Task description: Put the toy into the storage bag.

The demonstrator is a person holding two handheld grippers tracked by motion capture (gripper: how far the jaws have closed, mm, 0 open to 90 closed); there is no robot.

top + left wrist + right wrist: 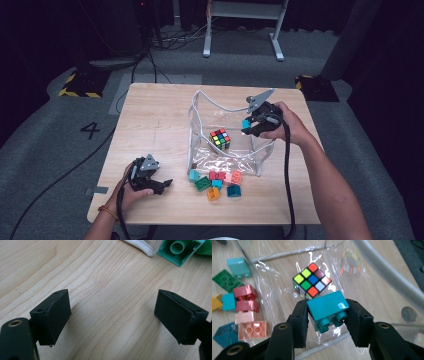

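Observation:
My right gripper (pixel 327 315) is shut on a teal toy brick (pixel 327 308), studs toward the camera. It hangs over the open clear plastic bag (pixel 201 107), where the brick (pixel 246 123) shows at the bag's right rim. A colourful puzzle cube (pixel 311 281) lies on the bag's bottom, also seen from above as the cube (pixel 220 139). My left gripper (pixel 112 312) stands open over bare wood, empty; in the high view the left gripper (pixel 162 185) rests at the table's front left, left of the brick pile.
Several loose bricks (pixel 217 182) in green, red, pink, orange and blue lie in front of the bag. A green brick (pixel 178 250) shows at the top of the left gripper view. The wooden table (pixel 150 120) ends near the left hand.

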